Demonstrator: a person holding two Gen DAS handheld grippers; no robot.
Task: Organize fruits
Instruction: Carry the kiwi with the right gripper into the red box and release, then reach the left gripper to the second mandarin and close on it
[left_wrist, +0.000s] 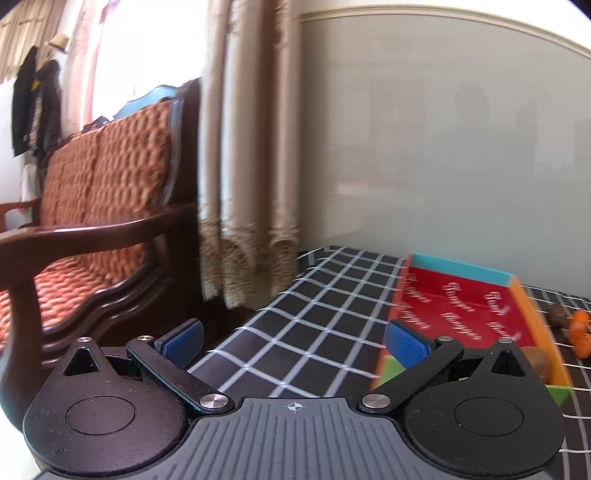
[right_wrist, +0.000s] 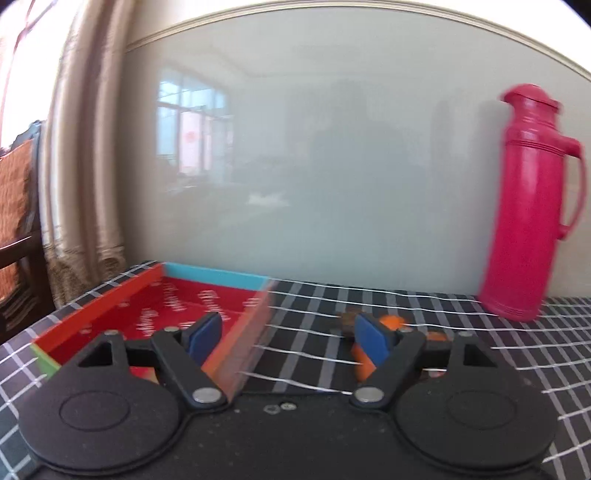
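Note:
A red tray (left_wrist: 454, 306) with a blue far wall and an orange right wall lies on the checked tablecloth. Inside it, against the orange wall, sits a brown fruit (left_wrist: 535, 360). Outside that wall lie another brown fruit (left_wrist: 557, 315) and orange fruits (left_wrist: 580, 332). My left gripper (left_wrist: 295, 343) is open over the cloth, left of the tray, and holds nothing. In the right wrist view the tray (right_wrist: 177, 306) is at the left. My right gripper (right_wrist: 288, 339) is open and empty, straddling the orange wall (right_wrist: 240, 347). Orange fruits (right_wrist: 391, 321) and a brown fruit (right_wrist: 347, 319) lie partly hidden behind its right finger.
A tall pink thermos (right_wrist: 532, 206) stands at the back right against the pale wall panel. A wooden bench with orange cushions (left_wrist: 92, 206) and a curtain (left_wrist: 251, 166) are left of the table. The black tablecloth (left_wrist: 314, 314) ends near the bench.

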